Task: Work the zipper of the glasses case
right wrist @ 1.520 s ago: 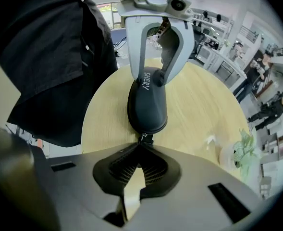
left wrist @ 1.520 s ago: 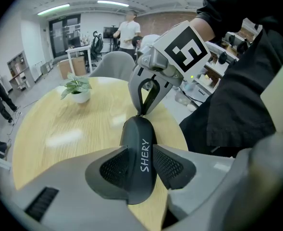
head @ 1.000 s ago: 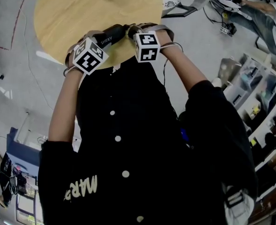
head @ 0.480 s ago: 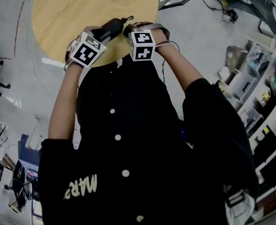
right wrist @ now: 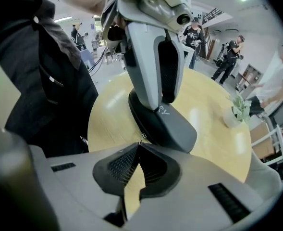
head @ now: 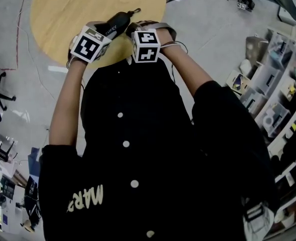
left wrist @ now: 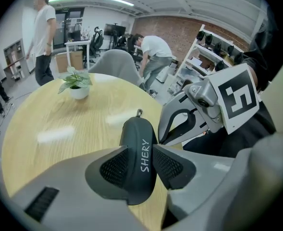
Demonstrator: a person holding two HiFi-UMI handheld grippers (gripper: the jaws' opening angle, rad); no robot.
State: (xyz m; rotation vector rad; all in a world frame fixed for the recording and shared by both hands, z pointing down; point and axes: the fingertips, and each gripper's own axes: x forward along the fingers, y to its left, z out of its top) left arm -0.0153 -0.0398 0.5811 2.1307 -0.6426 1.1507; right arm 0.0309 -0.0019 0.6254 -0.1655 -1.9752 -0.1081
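The left gripper [left wrist: 140, 163] was clamped on the smooth, dark, rounded glasses case [left wrist: 137, 131]. The right gripper [right wrist: 139, 147], jaws together, sat at the case's zipper seam [right wrist: 137, 119]. Below the case lay a pale wooden table [left wrist: 59, 124]. A hard tug might slide the slick shell off the ribbed pads.

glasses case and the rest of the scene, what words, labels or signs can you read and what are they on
"SHERY": white letters along the dark glasses case.
"MAR" plus one more letter I can't make out: pale print, upside down, on the black shirt in the head view.
Left marker cube and right marker cube: black-and-white square patterns only, no words.
Items on the shelves: too small to read.
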